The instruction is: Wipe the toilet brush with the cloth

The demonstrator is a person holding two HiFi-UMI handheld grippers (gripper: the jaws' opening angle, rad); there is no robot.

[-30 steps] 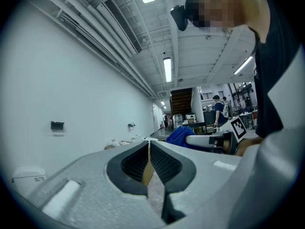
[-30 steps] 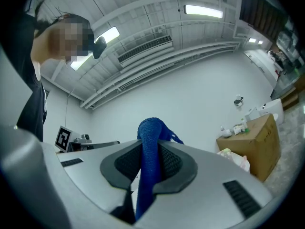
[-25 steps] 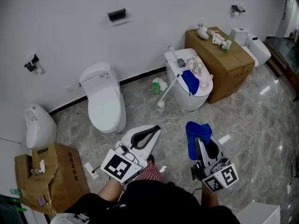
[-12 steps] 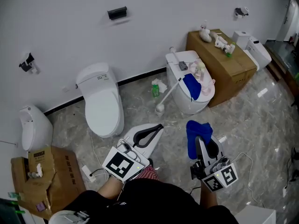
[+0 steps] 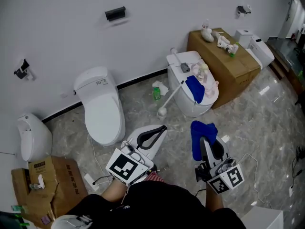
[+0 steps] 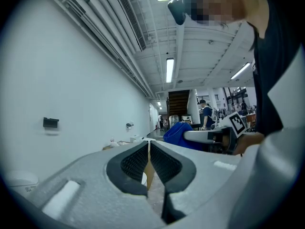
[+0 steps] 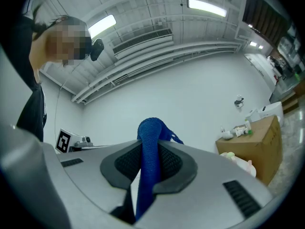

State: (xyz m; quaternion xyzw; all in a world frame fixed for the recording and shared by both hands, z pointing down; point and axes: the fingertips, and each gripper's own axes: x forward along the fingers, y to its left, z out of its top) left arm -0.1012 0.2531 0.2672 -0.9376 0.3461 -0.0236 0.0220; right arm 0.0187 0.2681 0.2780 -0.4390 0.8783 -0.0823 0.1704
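Observation:
The toilet brush (image 5: 170, 97) leans against the middle toilet (image 5: 190, 106), white head on the floor and handle slanting up to the bowl's rim. My right gripper (image 5: 205, 143) is shut on a blue cloth (image 5: 202, 133), which sticks out past the jaws and droops; in the right gripper view the cloth (image 7: 151, 128) runs between the pads of that gripper (image 7: 150, 147). My left gripper (image 5: 161, 129) is held level to the left of it, jaws shut with nothing in them, the pads meeting in the left gripper view (image 6: 149, 146). Both grippers are well short of the brush. A second blue cloth (image 5: 195, 89) lies on that toilet's seat.
A white toilet (image 5: 101, 109) stands at the left wall, a urinal (image 5: 32, 136) farther left. An open cardboard box (image 5: 53, 180) is at the lower left. A large carton (image 5: 228, 66) with small items stands beside the middle toilet, another toilet (image 5: 257, 49) behind it. A green bottle (image 5: 156, 94) stands near the brush.
The person has stepped a little forward, carrying both grippers along level; the floor items have slid down and left in the head view. Both jaws stay shut, the cloth still held.

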